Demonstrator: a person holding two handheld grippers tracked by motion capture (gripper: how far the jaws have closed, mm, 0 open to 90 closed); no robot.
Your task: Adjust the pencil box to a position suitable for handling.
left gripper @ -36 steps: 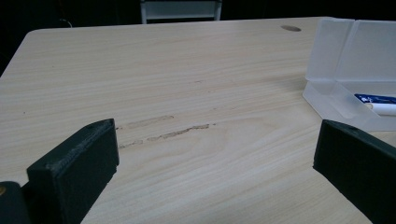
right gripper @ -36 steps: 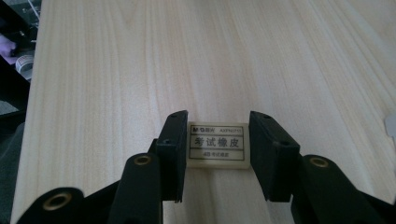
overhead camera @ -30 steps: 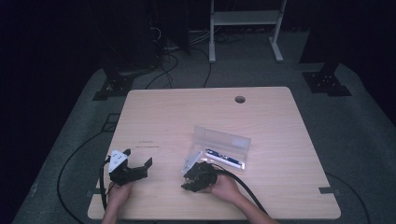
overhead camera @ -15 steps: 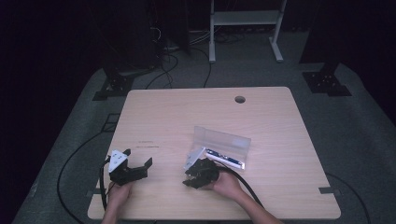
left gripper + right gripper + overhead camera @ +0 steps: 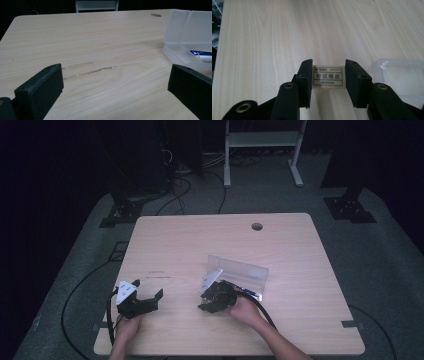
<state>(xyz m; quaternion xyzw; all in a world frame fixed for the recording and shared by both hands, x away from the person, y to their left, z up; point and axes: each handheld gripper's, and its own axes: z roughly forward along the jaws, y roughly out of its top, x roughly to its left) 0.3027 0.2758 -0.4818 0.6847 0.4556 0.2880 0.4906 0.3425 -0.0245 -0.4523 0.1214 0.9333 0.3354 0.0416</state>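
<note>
A small pale eraser (image 5: 328, 77) with a printed label sits between the jaws of my right gripper (image 5: 329, 74), which is shut on it just above the wooden table (image 5: 200, 240). In the high view the right gripper (image 5: 209, 300) hovers at the near left corner of an open clear plastic box (image 5: 240, 274). The box holds a white and blue pen (image 5: 203, 56). My left gripper (image 5: 147, 290) rests near the table's front left, open, with bare wood between its jaws (image 5: 115, 82).
The box's lid (image 5: 190, 27) stands upright at the box's far side. A round cable hole (image 5: 257, 226) lies near the table's far edge. Cables trail from both grippers over the front edge. A white frame (image 5: 262, 140) stands on the floor beyond.
My right gripper has risen a little and edged away from the front edge with the eraser still in its jaws. The left gripper has stayed put.
</note>
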